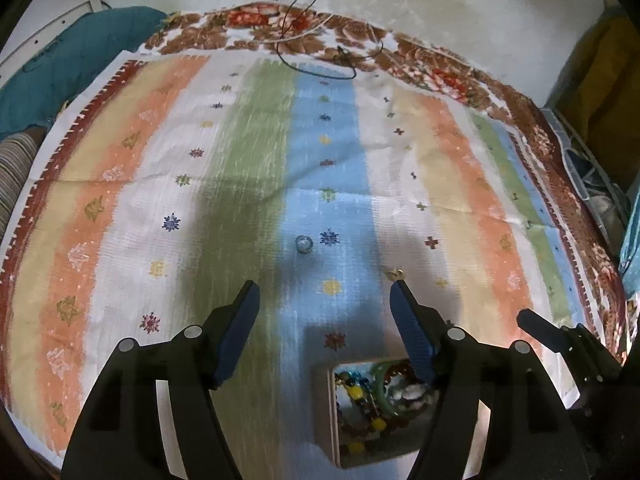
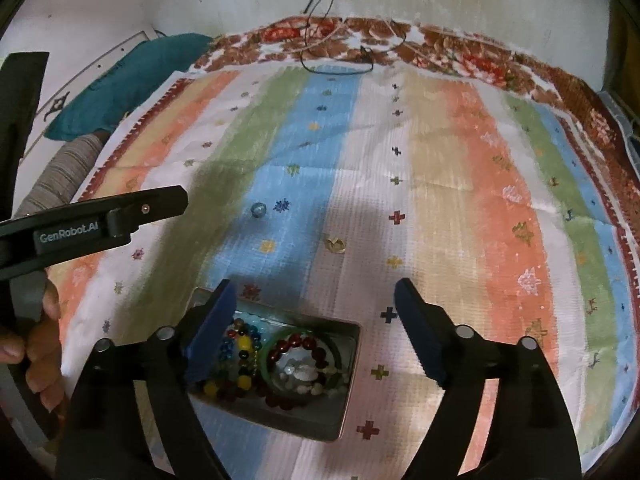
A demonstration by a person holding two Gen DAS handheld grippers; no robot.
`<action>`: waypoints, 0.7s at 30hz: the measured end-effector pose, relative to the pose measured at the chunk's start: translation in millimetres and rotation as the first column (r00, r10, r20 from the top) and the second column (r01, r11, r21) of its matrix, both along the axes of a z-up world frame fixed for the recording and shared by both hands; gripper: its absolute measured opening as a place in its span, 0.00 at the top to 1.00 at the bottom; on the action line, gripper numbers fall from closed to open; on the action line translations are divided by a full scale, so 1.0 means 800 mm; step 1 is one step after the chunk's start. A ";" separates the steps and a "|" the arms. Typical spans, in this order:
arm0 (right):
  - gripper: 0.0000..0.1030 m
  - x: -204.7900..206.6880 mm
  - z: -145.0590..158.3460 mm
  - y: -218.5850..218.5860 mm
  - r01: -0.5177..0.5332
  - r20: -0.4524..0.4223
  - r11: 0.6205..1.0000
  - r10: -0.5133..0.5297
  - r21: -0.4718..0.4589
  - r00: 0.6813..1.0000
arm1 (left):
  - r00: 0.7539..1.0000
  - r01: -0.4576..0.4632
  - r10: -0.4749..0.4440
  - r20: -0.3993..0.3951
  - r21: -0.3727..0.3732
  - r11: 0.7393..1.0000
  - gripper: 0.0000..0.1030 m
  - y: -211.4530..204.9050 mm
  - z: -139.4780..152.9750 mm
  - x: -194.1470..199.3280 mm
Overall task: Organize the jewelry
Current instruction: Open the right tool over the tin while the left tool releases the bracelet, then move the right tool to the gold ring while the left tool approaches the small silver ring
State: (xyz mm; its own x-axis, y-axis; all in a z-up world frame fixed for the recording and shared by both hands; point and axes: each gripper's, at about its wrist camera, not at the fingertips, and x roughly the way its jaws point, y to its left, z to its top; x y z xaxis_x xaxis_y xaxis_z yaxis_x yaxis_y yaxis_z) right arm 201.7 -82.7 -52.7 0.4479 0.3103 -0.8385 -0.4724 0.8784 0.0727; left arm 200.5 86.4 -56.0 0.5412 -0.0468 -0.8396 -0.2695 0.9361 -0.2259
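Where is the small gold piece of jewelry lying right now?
In the right wrist view the gold piece lies loose on the white stripe of the striped cloth, beyond the open jewelry box and right of the glass bead.

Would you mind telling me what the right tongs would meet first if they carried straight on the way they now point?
Most likely bare striped cloth; the right tongs are open and empty, with the small gold piece just ahead, though depth is uncertain.

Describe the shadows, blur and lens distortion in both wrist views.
Left wrist view: strong fisheye bending with dark corners; the striped cloth looks streaked and soft; a grey shadow falls ahead of the left hand-held gripper. Right wrist view: the same curved edges; a shadow lies across the cloth's near middle; the beads in the open box look soft.
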 end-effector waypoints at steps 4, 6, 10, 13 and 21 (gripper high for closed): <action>0.20 0.012 -0.008 0.004 0.001 -0.025 1.000 -0.001 -0.006 1.000 | 1.000 0.005 -0.005 -0.020 0.001 1.000 0.29 0.002 -0.010 0.013; 0.17 0.018 -0.012 0.007 -0.002 -0.035 1.000 0.002 -0.009 0.999 | 1.000 0.010 -0.010 -0.021 0.000 1.000 0.27 0.001 -0.013 0.019; 0.17 0.026 -0.018 0.012 -0.013 -0.048 1.000 0.012 -0.020 0.999 | 0.999 0.024 -0.023 -0.029 0.009 1.000 0.27 -0.002 -0.019 0.031; 0.17 0.033 -0.023 0.016 -0.020 -0.058 0.999 0.018 -0.026 0.998 | 0.999 0.030 -0.029 -0.042 0.014 0.999 0.26 -0.002 -0.027 0.039; 0.17 0.050 -0.043 0.024 -0.032 -0.085 0.998 0.028 -0.052 0.996 | 0.995 0.029 -0.026 -0.100 0.028 0.999 0.24 0.006 -0.050 0.058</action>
State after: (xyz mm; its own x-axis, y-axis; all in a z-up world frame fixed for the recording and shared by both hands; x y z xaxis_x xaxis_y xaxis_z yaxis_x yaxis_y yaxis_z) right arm 241.5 -63.1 -87.4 0.3662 0.2766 -0.8885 -0.4929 0.8675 0.0669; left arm 247.0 91.2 -96.0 0.4533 -0.0353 -0.8906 -0.2632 0.9493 -0.1717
